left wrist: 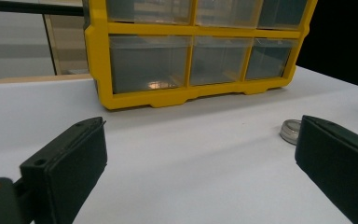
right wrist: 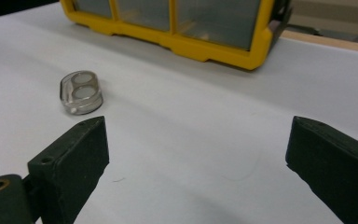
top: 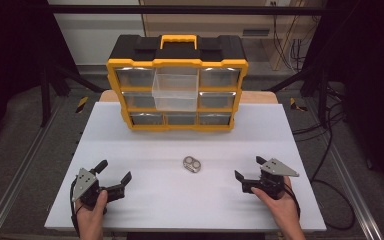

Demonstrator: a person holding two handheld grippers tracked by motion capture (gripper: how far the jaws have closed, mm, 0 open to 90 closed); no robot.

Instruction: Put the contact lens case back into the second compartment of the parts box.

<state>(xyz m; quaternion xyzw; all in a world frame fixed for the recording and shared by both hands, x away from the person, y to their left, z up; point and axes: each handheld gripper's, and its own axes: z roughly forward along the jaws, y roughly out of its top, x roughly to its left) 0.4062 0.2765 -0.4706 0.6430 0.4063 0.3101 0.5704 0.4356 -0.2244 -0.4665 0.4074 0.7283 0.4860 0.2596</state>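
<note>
While both grippers rest low on the near part of the white table (top: 145, 200), the high view shows a small clear case (top: 193, 164) lying flat between them, a little farther out and well apart from each. The left gripper (top: 113, 176) sits at the near left with its jaws spread wide and nothing between them; the right gripper (top: 246, 167) sits at the near right, jaws likewise wide and empty. At the far side of the table stands a yellow and black drawer organizer (top: 177, 90) with a yellow handle on top. One clear drawer (top: 175, 90) in its upper middle column is pulled out toward the person, while the other drawers are pushed in.

Seen from the left gripper view, the two black jaws stand far apart with bare table between them. A sliver of the clear case (left wrist: 291, 130) peeks out just beside the right-hand jaw, farther off on the table. The organizer (left wrist: 140, 98) fills the top of the view, its lower row of drawers closed.

From the right gripper view, the jaws again gape wide over empty table. The clear case (right wrist: 80, 92) lies beyond the left-hand jaw, its two round compartments facing up, apart from the jaw. The organizer's (right wrist: 214, 51) yellow base runs across the top.
</note>
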